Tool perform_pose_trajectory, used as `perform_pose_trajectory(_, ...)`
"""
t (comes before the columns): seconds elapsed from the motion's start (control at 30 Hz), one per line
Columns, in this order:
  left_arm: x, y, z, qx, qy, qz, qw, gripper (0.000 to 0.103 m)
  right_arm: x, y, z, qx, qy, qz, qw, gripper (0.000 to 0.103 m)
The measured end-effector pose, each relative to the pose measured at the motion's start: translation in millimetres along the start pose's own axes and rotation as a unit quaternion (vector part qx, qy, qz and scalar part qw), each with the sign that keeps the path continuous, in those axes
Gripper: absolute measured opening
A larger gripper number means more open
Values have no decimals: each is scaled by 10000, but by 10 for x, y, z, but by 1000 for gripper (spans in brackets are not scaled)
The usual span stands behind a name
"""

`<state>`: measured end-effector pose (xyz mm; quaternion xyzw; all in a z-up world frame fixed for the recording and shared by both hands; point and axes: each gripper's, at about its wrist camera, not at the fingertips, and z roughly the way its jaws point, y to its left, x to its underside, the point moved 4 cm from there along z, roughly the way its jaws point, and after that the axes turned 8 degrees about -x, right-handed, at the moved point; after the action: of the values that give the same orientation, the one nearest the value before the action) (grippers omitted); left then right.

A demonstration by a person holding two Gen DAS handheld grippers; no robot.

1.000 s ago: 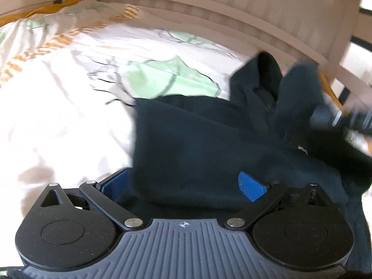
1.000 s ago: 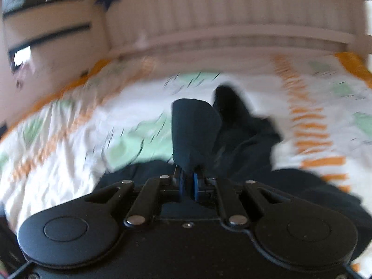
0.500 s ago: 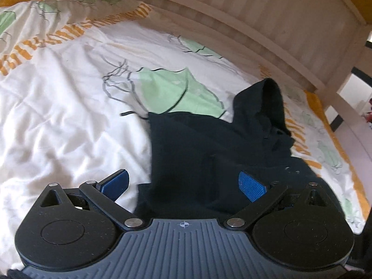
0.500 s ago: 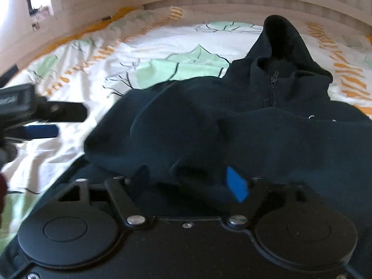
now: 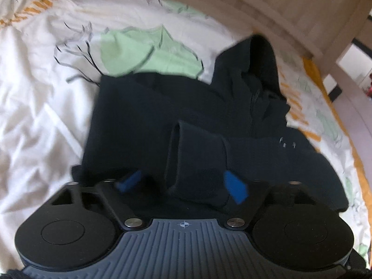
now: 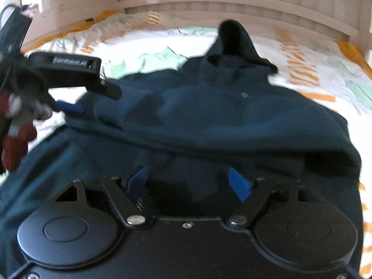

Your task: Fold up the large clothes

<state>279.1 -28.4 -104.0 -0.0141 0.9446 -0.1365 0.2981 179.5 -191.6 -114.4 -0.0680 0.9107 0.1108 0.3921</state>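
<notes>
Dark navy hooded jacket (image 5: 144, 116) spread on the leaf-print duvet (image 5: 34, 107), hood toward the far headboard (image 5: 267, 2), laid flat for folding. Left gripper (image 5: 183, 183) at the near left hem, jaws closing around the folded-in sleeve cuff (image 5: 197, 153), not yet pinching. Right gripper (image 6: 189, 182) low over the near fabric, jaws opening, pads clear of cloth, likely after release.

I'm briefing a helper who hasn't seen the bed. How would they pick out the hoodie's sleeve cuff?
Find the bed's white leaf-print duvet; the dark navy hoodie lies on it. The sleeve cuff is the tube-shaped open end lying across its front, nearest the camera.
</notes>
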Motion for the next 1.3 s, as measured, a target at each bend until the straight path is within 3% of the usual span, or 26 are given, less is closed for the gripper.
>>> perform_pose_trajectory(0.07,4,-39,40,91,18,92,9999,56,60,-49,15,-46,26,161,9999,90)
perform_pose_trajectory(0.13,5,-81,16,57,-167,215,9996,31,84,-51,34,-67,-21,178,9998,92)
perform_pose_trajectory(0.2,-17,-109,-44,-133,-371,318,9987,15,85,-17,54,-64,-24,89,9999,95)
perform_pose_trajectory(0.3,-136,-126,-251,-20,-621,275,9977,4,89,0,74,-59,-58,36,10000,96)
perform_pose_trajectory(0.5,-532,38,-781,108,-1320,47,9912,4,134,-30,49,-85,-138,77,9998,96)
perform_pose_trajectory(0.6,-611,208,-794,-100,-1344,-19,9909,5,148,-33,42,-83,-165,93,9998,97)
perform_pose_trajectory(0.67,-566,288,-715,12,-1148,-138,9933,8,146,-32,40,-86,-168,101,9998,97)
perform_pose_trajectory(0.73,-503,298,-592,233,-875,-299,9954,40,149,-39,41,-89,-165,103,9998,98)
perform_pose_trajectory(0.8,-411,271,-459,388,-648,-366,9965,60,147,-37,42,-86,-164,98,9998,99)
perform_pose_trajectory(1.0,-199,112,-164,426,-306,-122,9985,67,153,-38,41,-86,-167,91,9998,99)
perform_pose_trajectory(1.17,-45,-9,45,601,59,39,9982,63,156,-32,38,-77,-173,85,9998,100)
perform_pose_trajectory(1.2,-27,-22,53,605,17,59,9981,42,154,-32,41,-75,-170,90,9998,100)
perform_pose_trajectory(1.23,-22,-31,30,494,-130,91,9987,12,155,-32,39,-74,-170,90,9998,100)
perform_pose_trajectory(1.3,-45,-49,-59,484,-346,134,9981,12,154,-32,40,-75,-171,95,9998,100)
